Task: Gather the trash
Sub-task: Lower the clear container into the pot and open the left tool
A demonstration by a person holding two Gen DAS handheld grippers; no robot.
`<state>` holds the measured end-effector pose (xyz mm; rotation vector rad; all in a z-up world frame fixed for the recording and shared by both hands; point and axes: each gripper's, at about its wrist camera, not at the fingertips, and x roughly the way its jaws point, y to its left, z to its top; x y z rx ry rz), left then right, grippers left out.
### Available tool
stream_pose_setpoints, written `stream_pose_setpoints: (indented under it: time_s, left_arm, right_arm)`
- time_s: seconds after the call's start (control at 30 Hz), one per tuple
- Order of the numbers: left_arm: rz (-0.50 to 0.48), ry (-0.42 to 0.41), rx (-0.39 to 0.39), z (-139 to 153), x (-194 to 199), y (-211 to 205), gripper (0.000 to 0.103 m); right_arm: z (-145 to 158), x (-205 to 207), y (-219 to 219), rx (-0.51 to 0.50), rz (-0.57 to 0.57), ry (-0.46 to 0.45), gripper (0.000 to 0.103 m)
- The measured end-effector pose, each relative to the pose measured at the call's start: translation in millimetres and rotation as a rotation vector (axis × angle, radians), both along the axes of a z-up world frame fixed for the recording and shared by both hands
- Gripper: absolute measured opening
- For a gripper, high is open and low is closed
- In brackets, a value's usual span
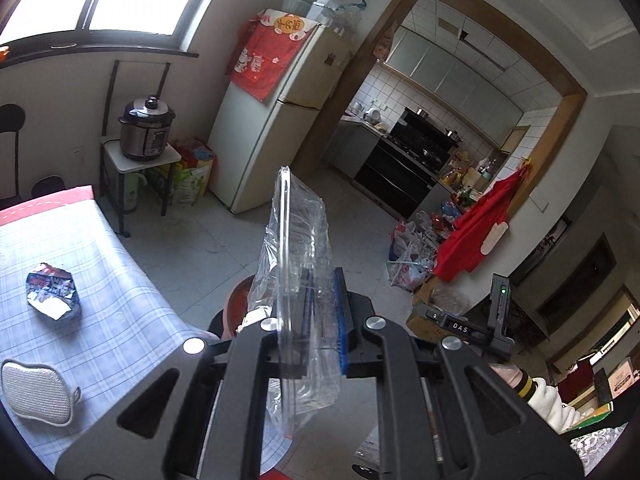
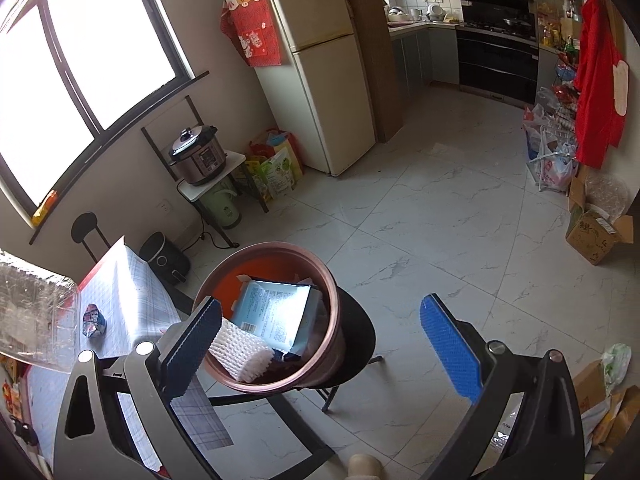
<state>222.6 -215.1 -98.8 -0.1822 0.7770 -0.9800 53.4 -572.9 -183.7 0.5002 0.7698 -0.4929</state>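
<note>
While the left tool point(image 1: 320, 312) clamps a clear, crumpled plastic clamshell container point(image 1: 298, 248) standing on edge, long axis pointing away above the brown round bin point(image 2: 276, 316), the right tool point(image 2: 320, 344) gapes empty over that bin, whose lower contents stay hidden.

The bin point(image 2: 276, 376) stands on a stool point(image 2: 360, 344) just right of the counter point(image 2: 132, 292). A box point(image 2: 272, 312) and foam net point(image 2: 240, 350) lie in the bin; a crumpled wrapper point(image 2: 94, 319) lies on the counter, left of the bin.

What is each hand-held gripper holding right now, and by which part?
Left hand-held gripper: shut on the clear plastic container, gripping its lower end. Right hand-held gripper: open, holding nothing.
</note>
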Motion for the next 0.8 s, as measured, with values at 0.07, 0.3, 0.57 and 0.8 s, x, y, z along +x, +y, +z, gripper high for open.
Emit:
stream_pose_setpoints:
  time_s: [0.07, 0.3, 0.57, 0.8]
  left_arm:
    - [-0.041, 0.013, -0.005, -6.0, 4.3, -24.1, 0.014]
    - [-0.145, 0.043, 0.000, -26.0, 11.0, -102.2, 0.014]
    - [-0.235, 0.066, 0.030, -47.2, 11.3, -171.8, 0.014]
    - [-0.277, 0.040, 0.081, -65.0, 18.9, -218.8, 0.072]
  right_arm:
    - [1.7, -9.5, -5.4, -0.009, -0.016, 0.008, 0.098]
    - [0.1, -43.6, -28.9, -0.012, -0.074, 0.035, 0.098]
    - [-4.7, -56.5, -41.1, -0.008, -0.088, 0.044, 0.098]
    - [-10.8, -56.6, -46.2, 0.001, -0.087, 0.061, 0.098]
